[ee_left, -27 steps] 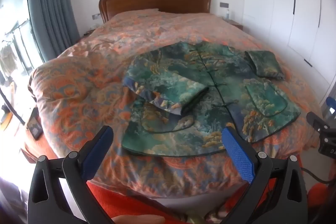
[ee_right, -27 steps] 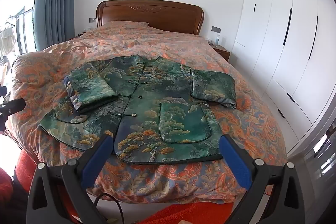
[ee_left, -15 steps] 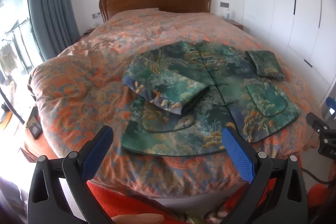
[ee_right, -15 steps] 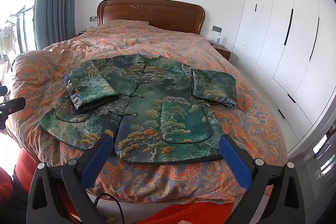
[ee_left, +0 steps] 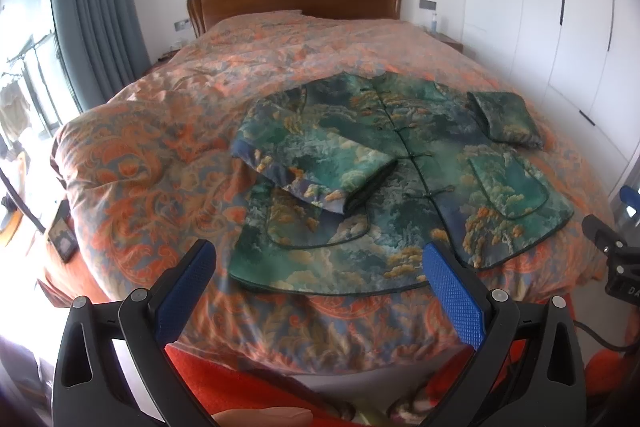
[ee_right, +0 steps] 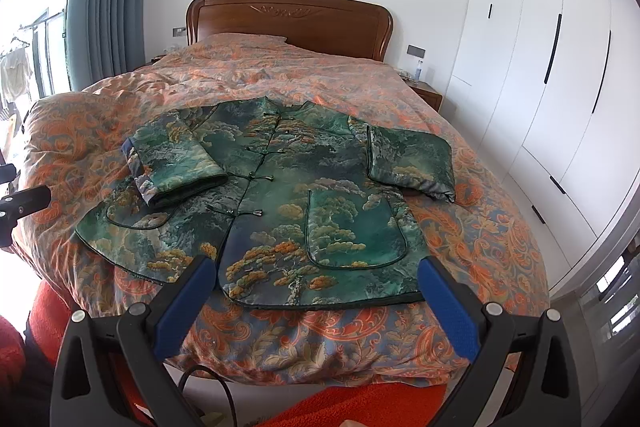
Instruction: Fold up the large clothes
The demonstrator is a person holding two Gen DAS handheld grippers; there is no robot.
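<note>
One green landscape-print padded jacket (ee_right: 280, 203) is lying flat on the orange paisley-quilted bed (ee_right: 472, 227), both sleeves folded in. A brown wooden headboard (ee_right: 288, 23) is sitting at twelve o'clock, white wardrobe doors (ee_right: 560, 47) at three. Left gripper (ee_left: 320, 291) and right gripper (ee_right: 312, 295) are hovering, jaws apart, holding nothing.

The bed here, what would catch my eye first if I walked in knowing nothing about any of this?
Most likely the green jacket with tree patterns, spread flat near the foot of the orange paisley bedspread, both sleeves folded inward. Next, the blue-padded grippers in the foreground: the left gripper and right gripper both open, short of the hem.
</note>
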